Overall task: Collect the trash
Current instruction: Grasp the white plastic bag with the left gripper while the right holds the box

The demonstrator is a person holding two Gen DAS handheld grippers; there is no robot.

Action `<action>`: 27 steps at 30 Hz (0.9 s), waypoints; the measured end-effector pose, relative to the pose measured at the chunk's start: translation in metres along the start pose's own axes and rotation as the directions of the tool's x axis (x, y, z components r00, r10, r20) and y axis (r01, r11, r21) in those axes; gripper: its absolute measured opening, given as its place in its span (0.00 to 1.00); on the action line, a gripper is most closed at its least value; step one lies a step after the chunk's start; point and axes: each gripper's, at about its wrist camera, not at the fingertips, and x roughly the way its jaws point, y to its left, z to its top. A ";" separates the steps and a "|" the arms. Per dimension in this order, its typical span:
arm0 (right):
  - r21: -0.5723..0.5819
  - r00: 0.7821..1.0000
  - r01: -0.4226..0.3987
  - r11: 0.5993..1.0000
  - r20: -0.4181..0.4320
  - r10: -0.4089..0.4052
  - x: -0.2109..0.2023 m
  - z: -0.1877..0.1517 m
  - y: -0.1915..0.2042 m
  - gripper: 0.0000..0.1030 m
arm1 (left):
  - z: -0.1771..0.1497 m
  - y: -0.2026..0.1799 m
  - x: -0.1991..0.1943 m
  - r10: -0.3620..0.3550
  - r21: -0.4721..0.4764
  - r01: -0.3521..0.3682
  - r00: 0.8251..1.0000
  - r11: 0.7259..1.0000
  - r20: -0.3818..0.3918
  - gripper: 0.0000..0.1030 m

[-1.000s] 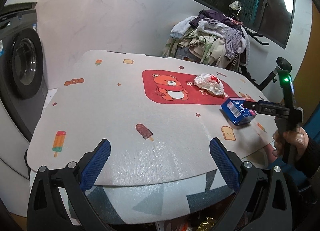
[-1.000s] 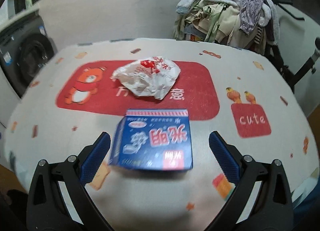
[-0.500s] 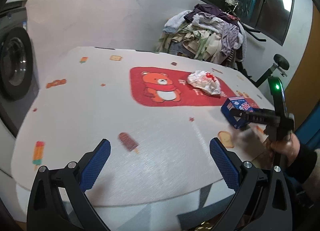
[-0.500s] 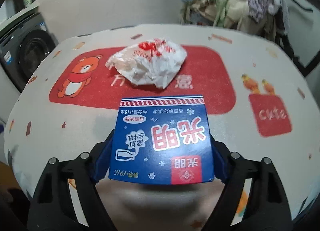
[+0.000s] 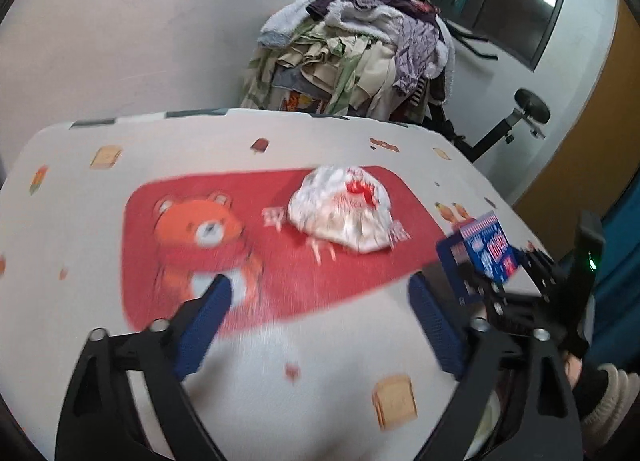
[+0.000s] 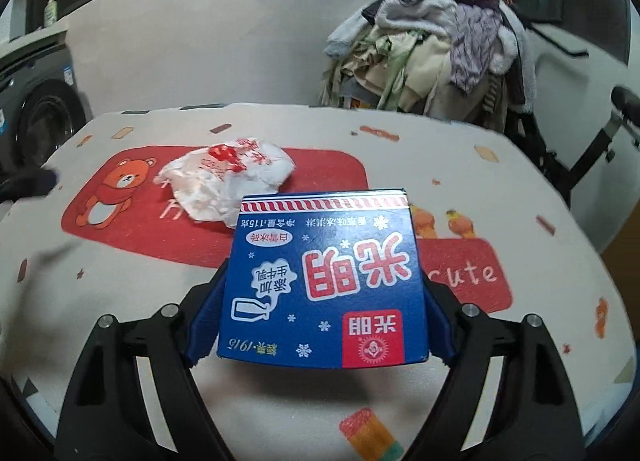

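Your right hand-held gripper clamped the blue carton between its pads, lifted clear of the tabletop. Your left hand-held gripper hung with jaws spread and empty, aimed toward the crumpled white wrapper, which lay on the red bear panel of the mat, just beyond the carton. By the look of it, one piece of trash was in hand, the wrapper remained uncollected, and no bin showed in either view.

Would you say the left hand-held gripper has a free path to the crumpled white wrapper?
Probably yes: the left hand-held gripper is open, facing the crumpled white wrapper, with only bare mat between.
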 end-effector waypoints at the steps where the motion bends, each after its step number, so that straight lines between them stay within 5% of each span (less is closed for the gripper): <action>1: 0.011 1.000 -0.003 1.000 -0.008 0.003 0.003 -0.001 -0.003 0.79 | 0.010 -0.001 0.013 0.020 0.019 -0.020 1.000 1.000 -0.011 0.79; 9: 0.029 0.998 -0.054 0.998 -0.017 0.055 0.006 -0.003 -0.005 0.79 | 0.036 0.023 0.077 -0.003 -0.132 -0.008 0.997 0.991 -0.082 0.56; 15: -0.007 0.998 -0.055 0.998 -0.002 0.055 0.002 -0.005 0.003 0.79 | 0.047 0.024 0.107 -0.031 -0.201 0.012 0.995 0.979 -0.094 0.53; 21: 0.006 0.998 -0.059 0.998 0.000 0.059 0.002 -0.005 0.000 0.79 | 0.051 0.011 0.132 0.020 -0.115 -0.037 0.990 0.993 -0.143 0.53; 24: 0.019 0.998 -0.070 0.997 0.003 0.070 0.001 -0.005 -0.002 0.79 | 0.051 0.008 0.133 0.004 -0.084 -0.018 0.987 0.996 -0.161 0.34; 27: 0.017 0.998 -0.068 0.998 -0.003 0.068 0.002 -0.005 -0.001 0.79 | 0.044 0.000 0.120 0.024 -0.002 -0.025 0.989 1.000 -0.145 0.27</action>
